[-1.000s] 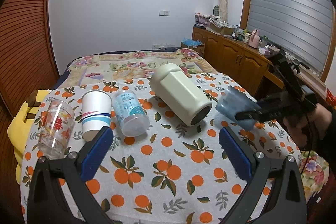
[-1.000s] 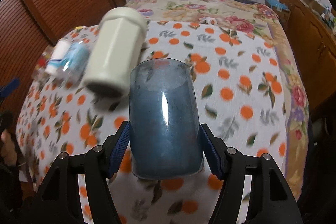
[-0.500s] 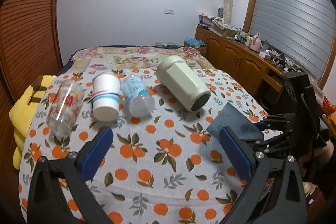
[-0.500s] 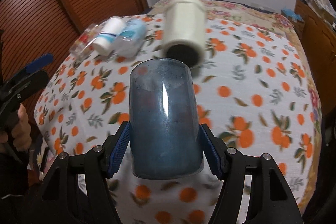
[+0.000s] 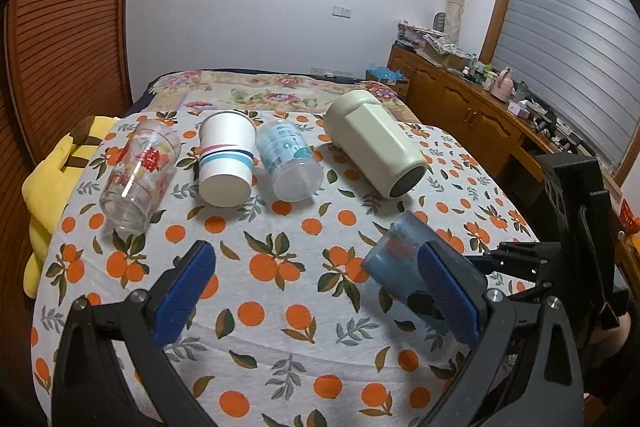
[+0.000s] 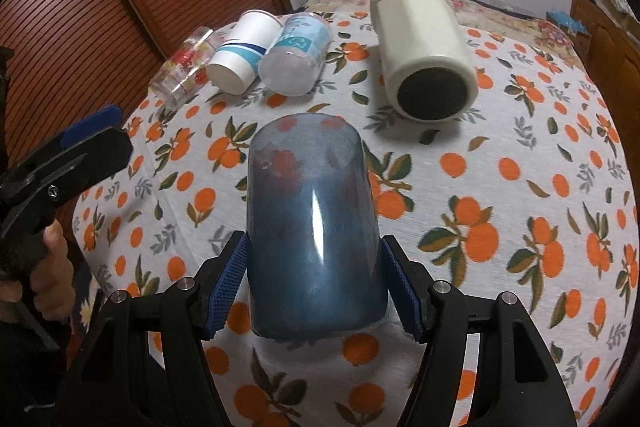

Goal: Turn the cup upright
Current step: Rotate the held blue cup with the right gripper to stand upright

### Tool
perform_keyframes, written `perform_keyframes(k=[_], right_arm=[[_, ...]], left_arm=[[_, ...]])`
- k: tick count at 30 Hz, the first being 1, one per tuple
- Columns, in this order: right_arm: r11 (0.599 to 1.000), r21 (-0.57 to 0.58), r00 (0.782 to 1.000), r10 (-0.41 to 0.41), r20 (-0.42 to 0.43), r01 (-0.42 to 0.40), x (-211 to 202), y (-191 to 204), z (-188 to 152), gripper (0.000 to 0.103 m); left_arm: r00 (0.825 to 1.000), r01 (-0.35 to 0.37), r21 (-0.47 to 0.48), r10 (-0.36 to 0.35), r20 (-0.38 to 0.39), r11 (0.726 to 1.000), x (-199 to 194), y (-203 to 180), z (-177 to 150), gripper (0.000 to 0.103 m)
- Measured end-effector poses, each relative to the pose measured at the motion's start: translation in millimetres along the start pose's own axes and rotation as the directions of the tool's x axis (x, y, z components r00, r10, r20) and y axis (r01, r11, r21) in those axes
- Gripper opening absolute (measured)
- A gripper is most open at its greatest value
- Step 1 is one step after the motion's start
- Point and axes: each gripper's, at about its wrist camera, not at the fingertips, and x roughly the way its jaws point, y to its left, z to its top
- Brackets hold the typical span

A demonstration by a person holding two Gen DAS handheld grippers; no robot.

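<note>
**Blue cup in the grip, not yet stood up**

Cup [image 6: 312, 227], blue and translucent, sits clamped between the two pads of the right gripper [image 6: 314, 291], low over the near part of the bench [image 6: 520, 187] with its orange-print cloth. From the right wrist view its closed base points away from the gripper and its open mouth faces back toward it, so it lies along the fingers and not upright. In the left wrist view the same cup [image 5: 394, 259] shows tilted, base toward the middle of the bench.

The step in hand looks like the turn itself: the cup is grasped and carried, but the flip is not finished. The next move would call for rotating the wrist until the base points down, lowering it onto bare cloth well apart from the other vessels, then letting go.

The left gripper [image 5: 320, 291] hangs with its jaws wide apart and nothing between them.

Count on the bench, all lying on their sides in a row at the far edge: one clear printed glass [image 5: 138, 173], one paper cup [image 5: 226, 163], one pale blue plastic cup [image 5: 290, 159], one large cream container [image 5: 376, 147]. With the blue one, five vessels.
</note>
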Motion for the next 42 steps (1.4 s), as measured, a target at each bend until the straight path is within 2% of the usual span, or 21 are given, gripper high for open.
perform_keyframes(k=[5,11,18,25,29,33,38,42], right_arm=[[1.0,0.002,1.0,-0.002,0.01,0.001,-1,3,0,0.069],[1.0,-0.016,0.998,-0.009,0.066,0.01,-30,3,-5,0.073],[0.996,-0.006,0.986,-0.089,0.142,0.09,-63,-17,-24,0.074],[0.991,0.057,0.979,-0.133,0.153,0.125,-75,-50,-41,0.074],[0.989,0.084,0.976,-0.136,0.171,0.123,-82,-61,-46,0.074],[0.988,0.102,0.972,-0.131,0.197,0.112,-88,-67,-49,0.074],[0.989,0.111,0.969,-0.119,0.216,0.097,-91,-69,-51,0.074],[0.99,0.099,0.968,-0.123,0.219,0.103,-90,-66,-51,0.074]], left_arm=[[1.0,0.003,-0.004,-0.003,-0.006,1.0,1,1,0,0.101],[0.999,0.029,-0.002,-0.029,-0.035,1.0,8,-11,0,0.101],[0.993,0.05,0.014,-0.048,-0.109,0.999,21,-39,5,0.101],[0.983,0.036,0.026,-0.031,-0.18,0.999,38,-61,14,0.101],[0.963,0.017,0.003,-0.016,-0.268,1.0,54,-64,16,0.101],[0.939,0.015,-0.064,-0.036,-0.341,0.998,65,-61,19,0.101],[0.898,0.015,-0.169,-0.088,-0.431,0.986,83,-58,22,0.101],[0.871,0.0,-0.206,-0.101,-0.481,0.979,95,-60,22,0.101]])
